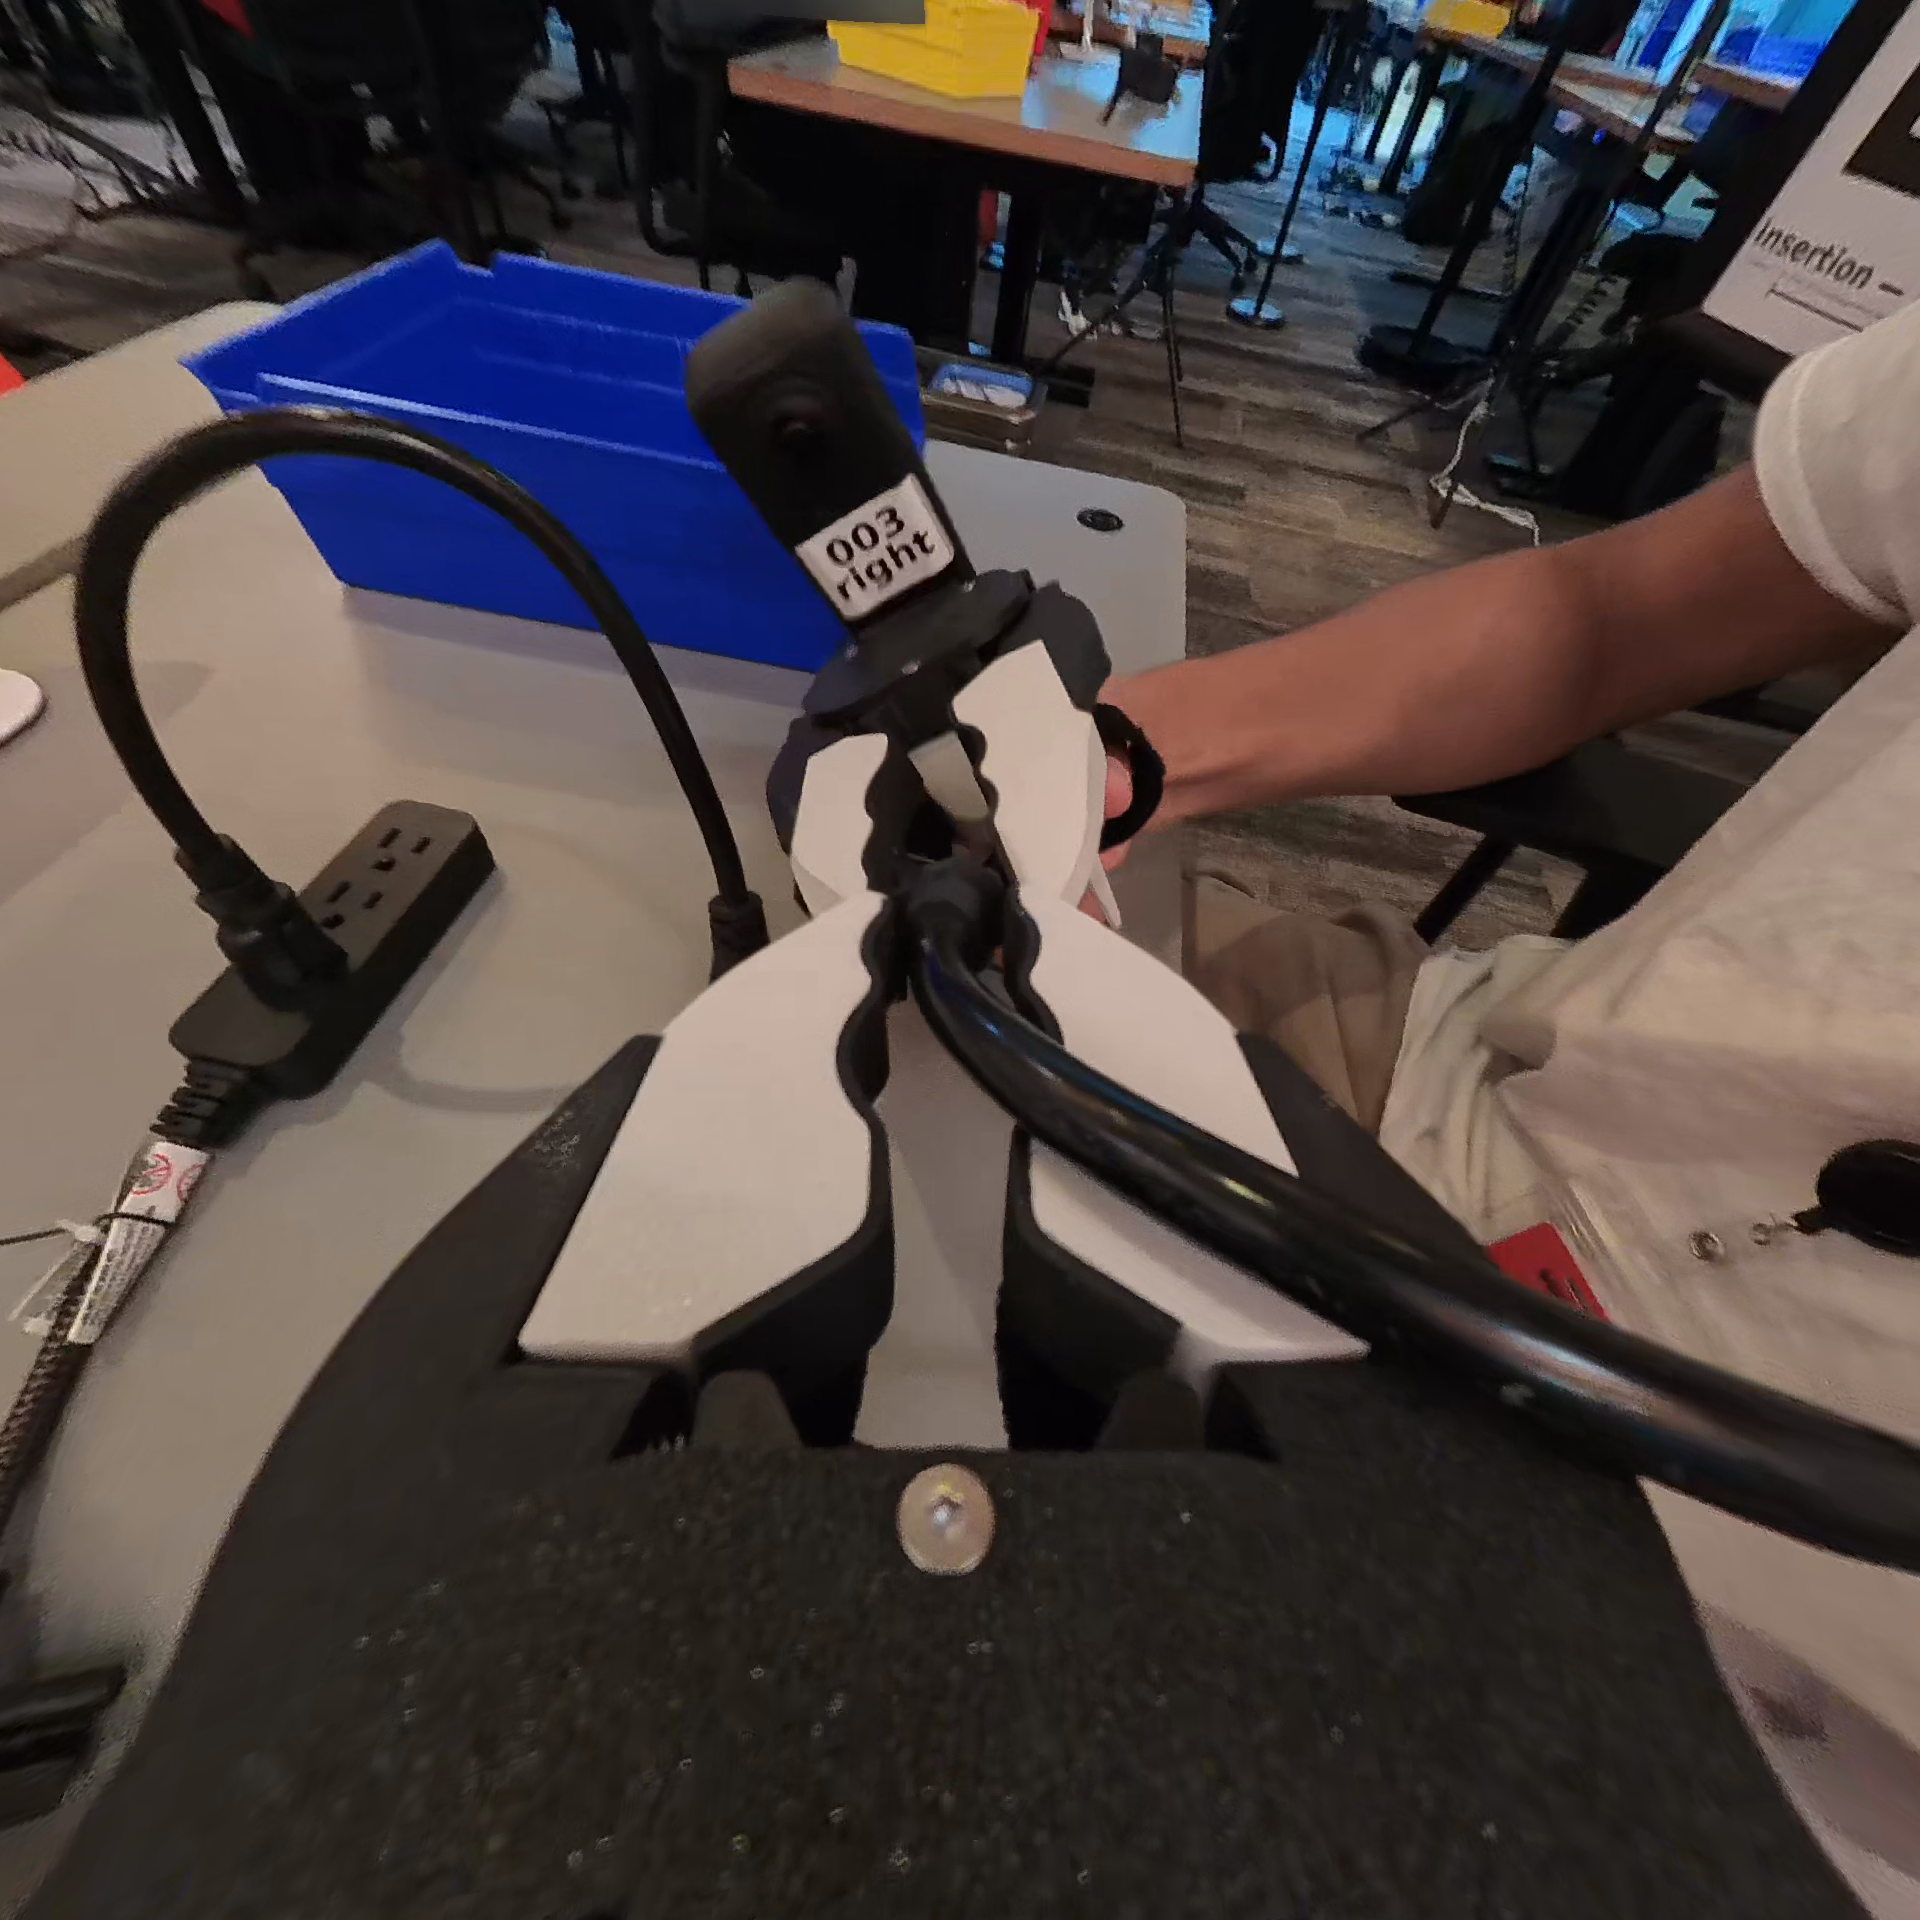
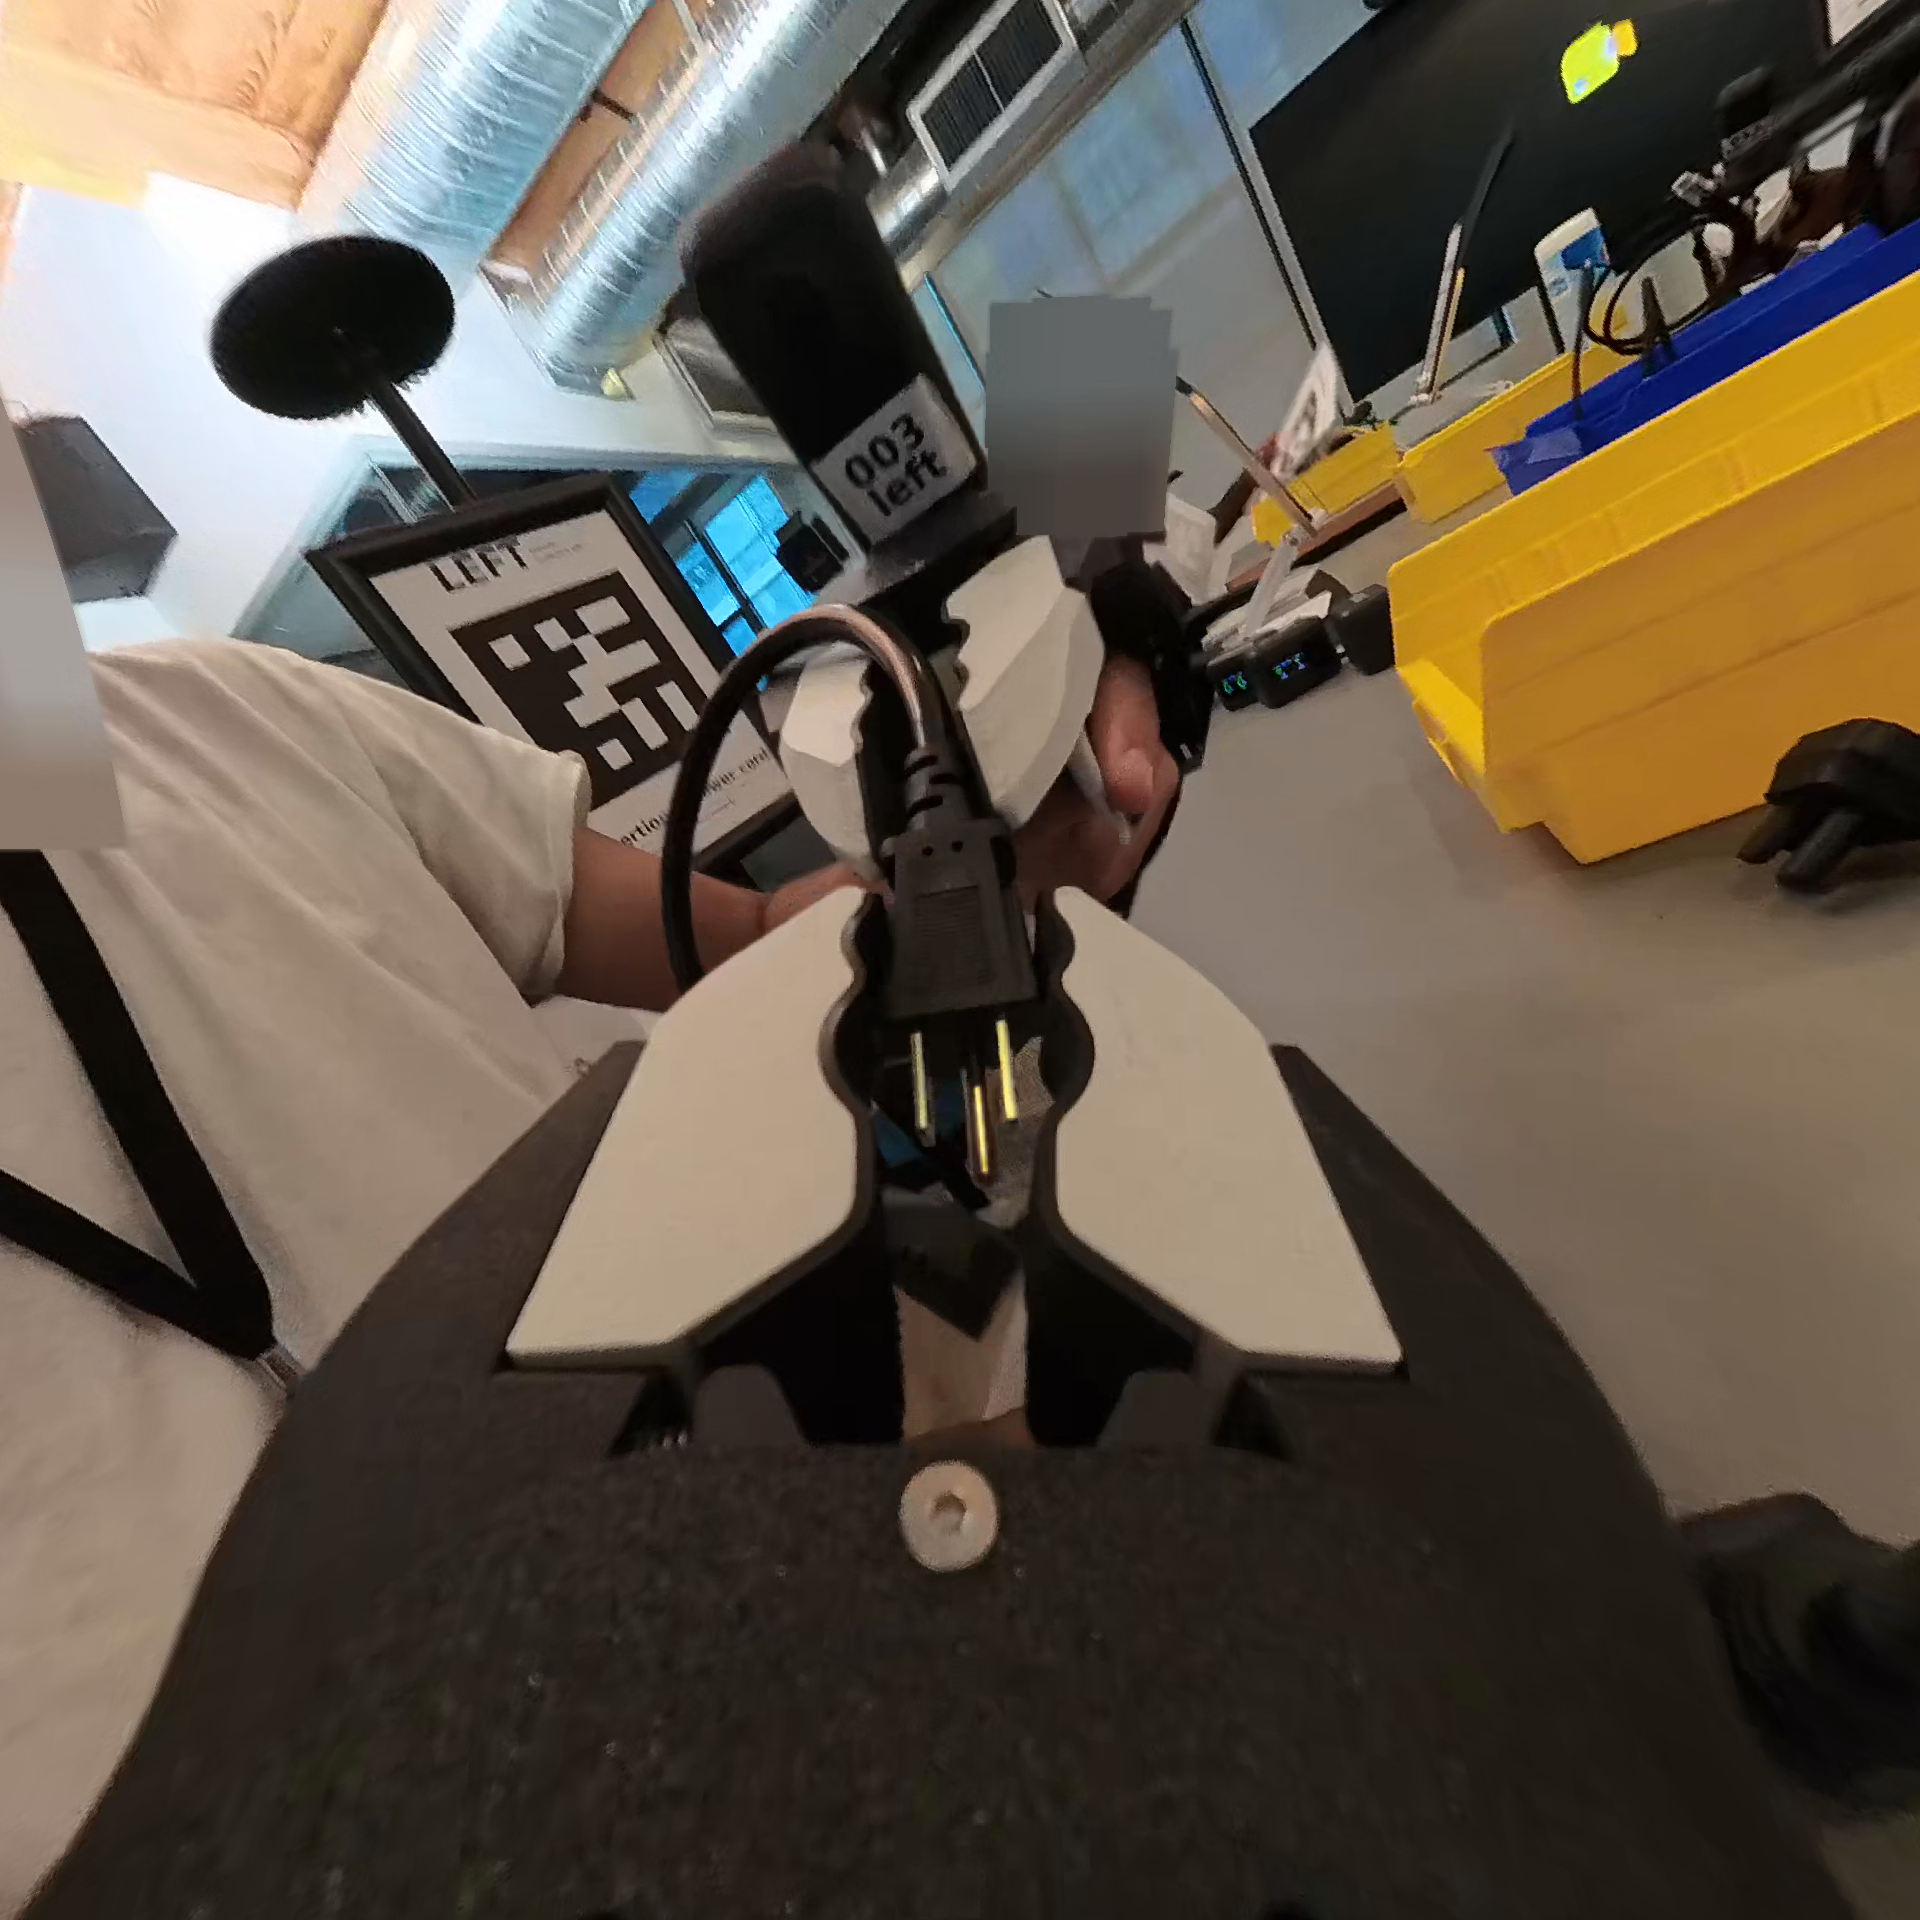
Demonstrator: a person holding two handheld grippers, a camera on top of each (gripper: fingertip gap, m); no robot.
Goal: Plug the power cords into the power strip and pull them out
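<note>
Both claws pinch one black three-prong plug (image 2: 961, 940): left claw (image 1: 951, 920), right claw (image 2: 956, 935). Uneven release risks dropping it past the bench edge.

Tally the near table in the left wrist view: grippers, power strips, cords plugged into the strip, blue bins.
Grippers: 2 (left gripper, right gripper)
Power strip: 1
Plugged-in cord: 1
Blue bin: 1
Total: 5

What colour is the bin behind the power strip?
Blue bin, behind the black power strip; clearest in the left wrist view.
</note>
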